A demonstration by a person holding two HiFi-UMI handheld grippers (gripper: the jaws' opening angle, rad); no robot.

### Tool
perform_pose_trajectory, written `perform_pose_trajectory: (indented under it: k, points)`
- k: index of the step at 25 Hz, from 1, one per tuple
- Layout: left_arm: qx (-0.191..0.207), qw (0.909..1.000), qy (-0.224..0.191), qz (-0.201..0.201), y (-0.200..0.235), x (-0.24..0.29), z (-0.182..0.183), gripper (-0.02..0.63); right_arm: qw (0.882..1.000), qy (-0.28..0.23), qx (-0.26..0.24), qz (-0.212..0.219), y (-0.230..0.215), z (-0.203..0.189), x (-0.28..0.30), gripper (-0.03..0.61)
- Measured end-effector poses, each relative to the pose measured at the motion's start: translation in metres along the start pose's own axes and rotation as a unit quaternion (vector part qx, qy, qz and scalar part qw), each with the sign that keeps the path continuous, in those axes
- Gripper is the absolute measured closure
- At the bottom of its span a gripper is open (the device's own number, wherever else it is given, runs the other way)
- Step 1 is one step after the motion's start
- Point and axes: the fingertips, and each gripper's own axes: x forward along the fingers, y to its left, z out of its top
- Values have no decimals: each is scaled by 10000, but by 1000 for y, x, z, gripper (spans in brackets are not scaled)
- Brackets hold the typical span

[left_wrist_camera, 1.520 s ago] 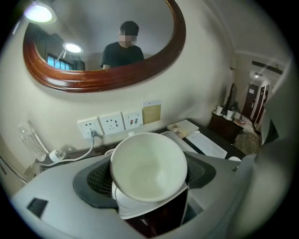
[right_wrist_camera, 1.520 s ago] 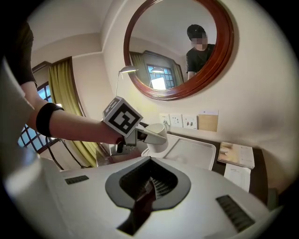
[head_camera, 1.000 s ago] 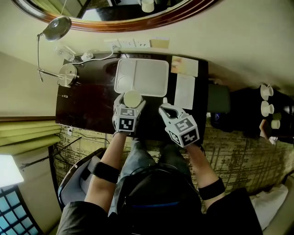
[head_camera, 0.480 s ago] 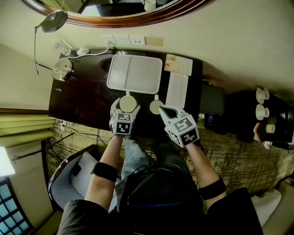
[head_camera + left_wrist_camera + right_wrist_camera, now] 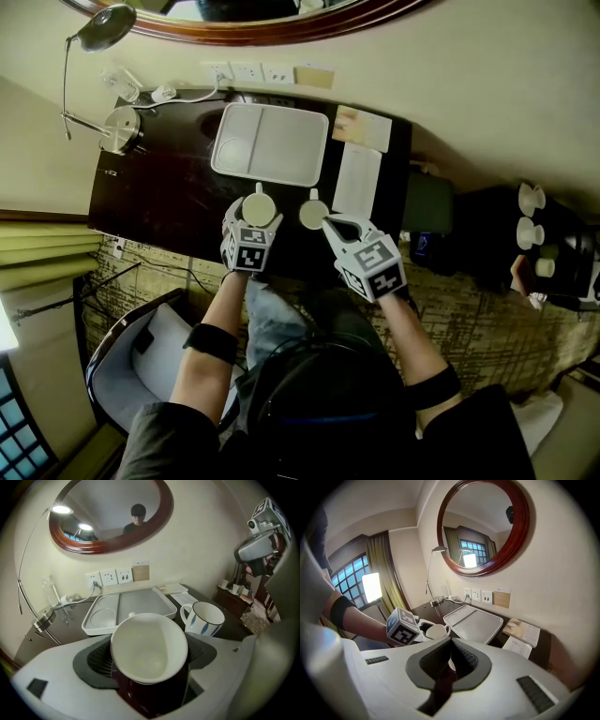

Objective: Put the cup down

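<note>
My left gripper (image 5: 254,219) is shut on a plain white cup (image 5: 258,207), its grey pads (image 5: 94,662) pressing the cup's sides. The cup (image 5: 149,645) is tilted with its empty mouth towards the camera, above the dark table (image 5: 169,202) just in front of the white tray (image 5: 272,142). I cannot tell whether it touches the table. A second mug (image 5: 206,618), white with blue marks, stands to its right (image 5: 313,214). My right gripper (image 5: 331,225) is shut and empty right beside that mug, and its jaws meet in the right gripper view (image 5: 450,663).
The empty two-part tray (image 5: 127,605) lies against the wall. A desk lamp's base (image 5: 117,131) stands at the table's left, papers (image 5: 360,178) at its right. A chair (image 5: 141,352) is below left. A side table with small cups (image 5: 531,231) stands far right.
The left gripper has drawn the cup back from the tray's near edge towards the table's front. The blue-marked mug now shows beside the right gripper's tips. Both grippers kept their jaw states.
</note>
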Motion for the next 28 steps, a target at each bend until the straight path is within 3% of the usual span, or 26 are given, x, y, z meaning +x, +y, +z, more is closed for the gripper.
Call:
perform_pose_trajectory:
  k: [13,15,18,28]
  points:
    - [-284,9993,-203,146,5,7,-16,190,9998,63,-182,36,3,4,-1,578]
    - [-328,9991,-226,148,5,6,-16,164,9998,75,-188,46,4,4,0,578]
    - [-259,9993,-225,112,4,4,-13,110,9997,80,-202,78,7,5,2,578]
    - [80,9992,-290,268,9,-30,6,109,9997,-20,-175,174,11,15,2,578]
